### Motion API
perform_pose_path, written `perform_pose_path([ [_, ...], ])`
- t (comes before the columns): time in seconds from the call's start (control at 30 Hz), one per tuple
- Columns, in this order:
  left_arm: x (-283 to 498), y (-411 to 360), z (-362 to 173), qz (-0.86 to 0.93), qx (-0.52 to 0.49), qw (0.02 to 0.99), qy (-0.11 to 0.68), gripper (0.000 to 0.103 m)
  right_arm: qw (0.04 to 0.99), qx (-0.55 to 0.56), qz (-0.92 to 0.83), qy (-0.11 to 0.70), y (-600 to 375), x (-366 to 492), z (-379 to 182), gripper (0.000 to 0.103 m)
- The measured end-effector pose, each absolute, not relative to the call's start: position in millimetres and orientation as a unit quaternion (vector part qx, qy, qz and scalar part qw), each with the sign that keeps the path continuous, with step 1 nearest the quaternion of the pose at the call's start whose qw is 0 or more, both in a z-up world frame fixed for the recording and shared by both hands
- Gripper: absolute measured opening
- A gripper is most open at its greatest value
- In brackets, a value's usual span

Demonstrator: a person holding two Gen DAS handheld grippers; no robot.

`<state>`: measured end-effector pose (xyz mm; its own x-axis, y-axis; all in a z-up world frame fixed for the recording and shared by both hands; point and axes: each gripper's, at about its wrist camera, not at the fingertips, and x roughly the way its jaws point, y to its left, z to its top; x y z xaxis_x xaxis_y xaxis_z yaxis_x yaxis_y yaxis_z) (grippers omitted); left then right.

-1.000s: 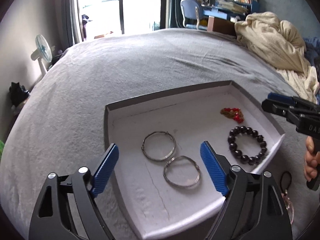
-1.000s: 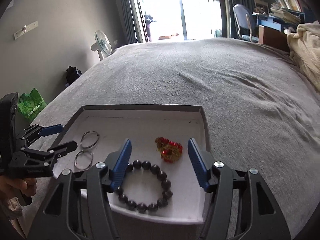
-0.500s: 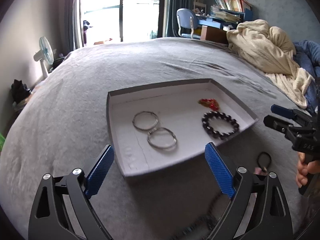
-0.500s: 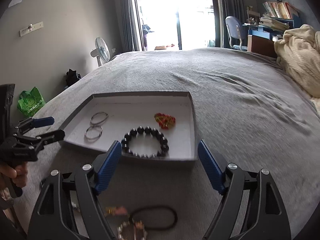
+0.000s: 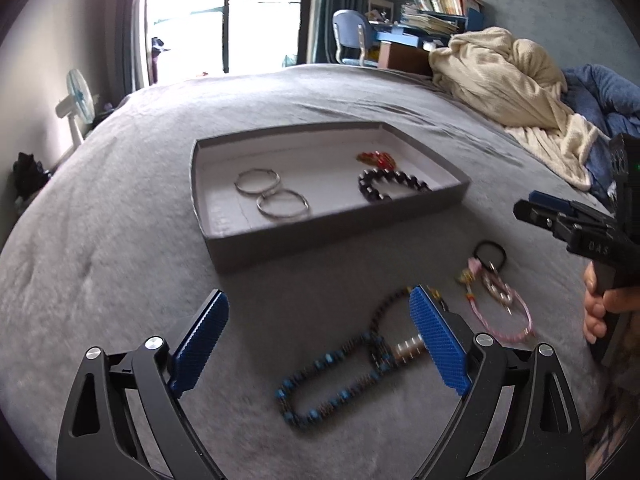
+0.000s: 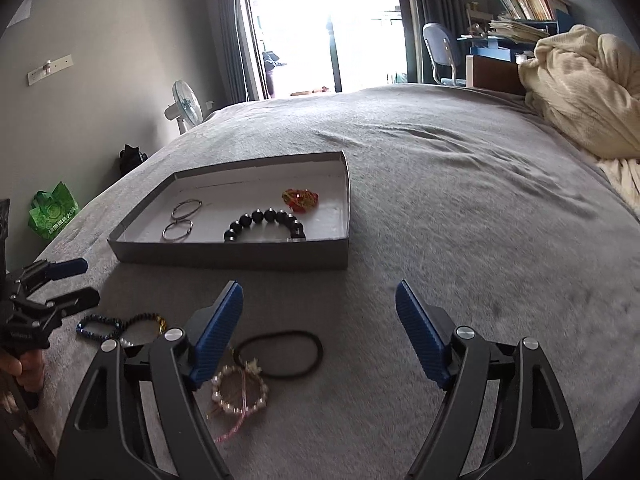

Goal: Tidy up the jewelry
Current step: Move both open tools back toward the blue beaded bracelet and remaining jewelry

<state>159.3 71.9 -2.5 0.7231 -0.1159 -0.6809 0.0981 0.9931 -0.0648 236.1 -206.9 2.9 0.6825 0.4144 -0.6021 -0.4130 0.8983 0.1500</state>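
Note:
A shallow grey tray [image 5: 320, 236] rests on the grey bed. It holds two silver bangles [image 5: 256, 181], a black bead bracelet [image 5: 384, 184] and a red-and-gold piece [image 5: 376, 158]. In front of the tray, a blue-and-black bead string [image 5: 332, 376], a black hair tie [image 6: 280, 354] and a pearl-and-pink bracelet [image 6: 240, 394] lie loose on the cover. My left gripper [image 5: 316, 300] is open above the bead string, which is blurred. My right gripper [image 6: 318, 288] is open beside the hair tie, holding nothing.
A crumpled cream blanket [image 5: 508, 80] and a blue duvet [image 5: 600, 92] lie at the right of the bed. A fan [image 6: 186, 108], a green bag [image 6: 52, 210], a chair [image 6: 440, 52] and a cluttered desk stand beyond the bed's edges.
Both grippers have drawn back from over the tray toward the near side. The loose jewelry on the bed has come into view. The right jaws have widened.

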Motion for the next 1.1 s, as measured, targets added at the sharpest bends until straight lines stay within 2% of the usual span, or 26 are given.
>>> perform_pose_path([
  [0.47,136,66,-20,-0.069,-0.012,0.924,0.376,0.091,0.911,0.005,0.230,0.341,-208,199,-14,0.078],
  [0.77,127,93,-21,-0.053,-0.045,0.922,0.382,0.087,0.908,0.009,0.233,0.347,-210,198,-17,0.078],
  [0.83,129,102,-21,-0.044,-0.058,0.919,0.386,0.080,0.906,0.011,0.236,0.352,-209,198,-18,0.078],
  [0.93,136,110,-26,-0.037,-0.073,0.912,0.403,0.063,0.903,0.007,0.239,0.356,-206,196,-19,0.078],
  [1.1,140,105,-30,-0.038,-0.058,0.908,0.413,0.055,0.900,-0.001,0.244,0.362,-201,193,-22,0.076],
])
